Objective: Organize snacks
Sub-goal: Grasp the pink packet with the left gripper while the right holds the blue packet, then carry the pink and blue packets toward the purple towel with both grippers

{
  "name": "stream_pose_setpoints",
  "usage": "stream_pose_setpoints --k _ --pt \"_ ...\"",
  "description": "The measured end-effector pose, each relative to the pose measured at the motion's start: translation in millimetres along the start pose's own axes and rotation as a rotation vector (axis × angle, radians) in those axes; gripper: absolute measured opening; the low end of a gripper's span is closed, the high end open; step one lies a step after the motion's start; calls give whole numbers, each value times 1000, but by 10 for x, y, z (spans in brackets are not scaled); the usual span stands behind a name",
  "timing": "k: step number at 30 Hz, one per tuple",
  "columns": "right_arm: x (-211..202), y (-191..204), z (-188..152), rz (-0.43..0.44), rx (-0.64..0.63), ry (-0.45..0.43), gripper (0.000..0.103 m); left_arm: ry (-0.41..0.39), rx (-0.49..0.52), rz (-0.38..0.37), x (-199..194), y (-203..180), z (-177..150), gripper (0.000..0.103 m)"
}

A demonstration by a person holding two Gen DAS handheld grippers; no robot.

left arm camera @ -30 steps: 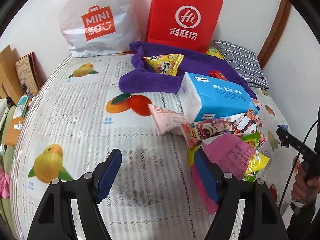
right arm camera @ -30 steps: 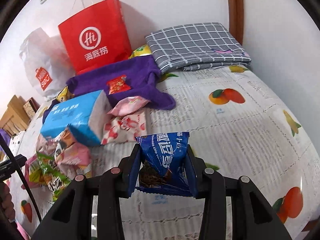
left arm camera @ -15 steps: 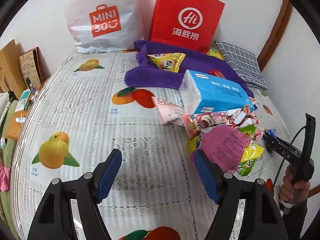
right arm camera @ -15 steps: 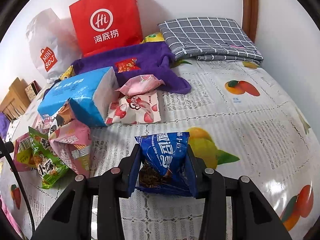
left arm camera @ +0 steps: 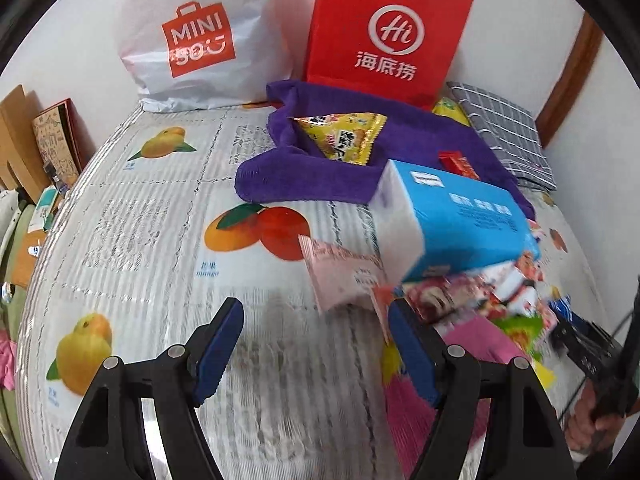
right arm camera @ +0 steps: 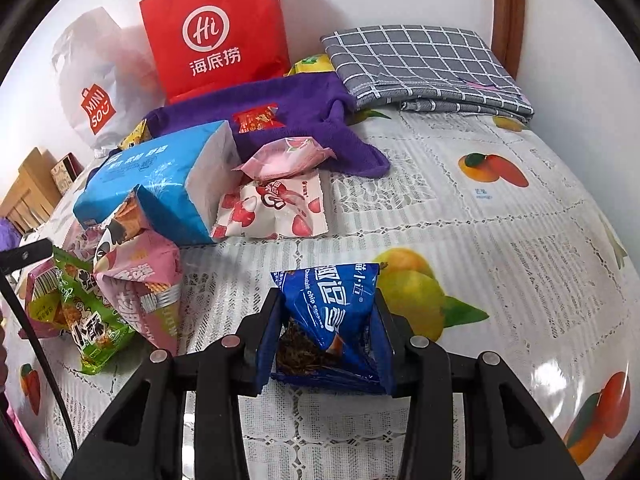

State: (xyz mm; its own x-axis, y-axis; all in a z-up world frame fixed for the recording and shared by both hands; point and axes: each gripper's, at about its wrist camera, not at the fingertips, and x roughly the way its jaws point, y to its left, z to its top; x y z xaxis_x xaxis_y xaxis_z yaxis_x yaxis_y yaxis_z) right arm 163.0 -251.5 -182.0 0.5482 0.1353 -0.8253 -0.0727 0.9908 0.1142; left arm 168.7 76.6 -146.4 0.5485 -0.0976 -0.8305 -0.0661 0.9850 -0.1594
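My right gripper (right arm camera: pixel 328 336) is shut on a blue chocolate chip cookie packet (right arm camera: pixel 334 308), held just above the fruit-print tablecloth (right arm camera: pixel 460 240). My left gripper (left arm camera: pixel 316 348) is open and empty above the cloth, its right finger beside a pink snack packet (left arm camera: pixel 344 276). A heap of snack packets (left arm camera: pixel 488 304) lies to its right under a blue tissue pack (left arm camera: pixel 452 220). In the right wrist view the heap (right arm camera: pixel 100 292) is at the left, with the tissue pack (right arm camera: pixel 160 180), a strawberry packet (right arm camera: pixel 276 208) and a pink packet (right arm camera: pixel 284 158).
A red paper bag (left arm camera: pixel 380 32) and a white Miniso bag (left arm camera: pixel 196 40) stand against the back wall. A purple towel (left arm camera: pixel 320 164) carries a yellow snack packet (left arm camera: pixel 344 140) and a small red one (right arm camera: pixel 256 118). A folded grey checked cloth (right arm camera: pixel 420 68) lies at the back right.
My left gripper has moved forward toward the pink packet and the tissue pack. My right gripper has drawn back a little from the heap, still holding the blue packet.
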Motion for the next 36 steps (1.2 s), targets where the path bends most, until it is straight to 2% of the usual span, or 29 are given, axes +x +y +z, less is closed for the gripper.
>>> stream_pose_setpoints --k 5,12,20,21,24,25,36 --pt "9 25 -5 -9 -8 3 42 29 14 9 220 -16 139 73" --pt "14 26 -5 -2 -9 4 45 78 57 -16 430 -73 191 73" --pt "26 77 -10 -25 -33 9 46 54 150 21 492 -215 133 73" --pt "28 84 -10 -29 -38 10 46 43 141 17 483 -207 129 70" --pt "30 91 -13 -35 -42 11 46 25 127 11 454 -160 123 52" --pt "27 91 -17 -33 -41 11 46 22 126 1 437 -145 116 43" --pt "8 30 -14 -10 -12 1 43 -15 88 -34 145 62 46 41"
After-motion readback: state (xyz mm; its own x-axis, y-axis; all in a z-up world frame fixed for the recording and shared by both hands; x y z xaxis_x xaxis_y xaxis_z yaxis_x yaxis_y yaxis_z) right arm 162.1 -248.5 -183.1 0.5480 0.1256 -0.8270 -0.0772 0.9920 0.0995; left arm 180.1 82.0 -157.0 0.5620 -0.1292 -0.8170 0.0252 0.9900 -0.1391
